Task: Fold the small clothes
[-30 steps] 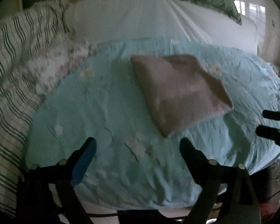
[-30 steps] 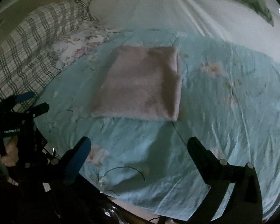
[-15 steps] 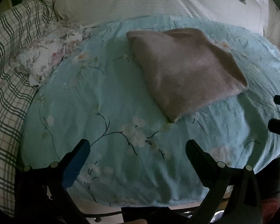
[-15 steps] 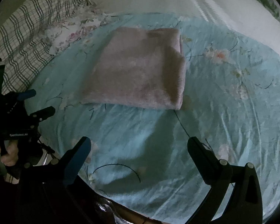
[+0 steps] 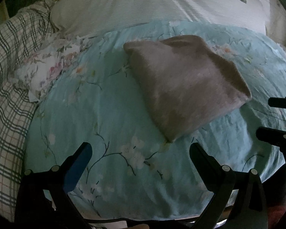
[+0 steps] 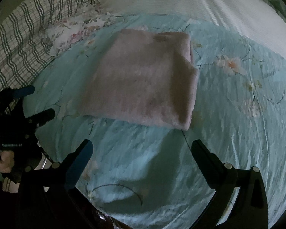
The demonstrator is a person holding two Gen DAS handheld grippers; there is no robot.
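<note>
cloth: fuzzy pinkish-grey garment (image 5: pixel 183 87) (image 6: pixel 143 80), folded into a flat square
place: on teal floral bedsheet (image 5: pixel 108 118), ahead of both
left hand-held gripper (image 5: pixel 139 152): wide open, empty
right hand-held gripper (image 6: pixel 141 150): wide open, empty

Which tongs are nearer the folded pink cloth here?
Left, narrowly. The left tongs, open, sit just short of the cloth's near corner; the right tongs, open, stand slightly further back from its near edge.

I count one folded, fuzzy pinkish-grey garment (image 6: pixel 143 80) at the centre of the frame, on one light-blue floral sheet (image 6: pixel 228 124). Upper left, I see one green-and-white plaid blanket (image 6: pixel 24 38) and one small white floral cloth (image 6: pixel 70 30). I have two black two-finger grippers, left (image 5: pixel 141 150) and right (image 6: pixel 143 148).
</note>
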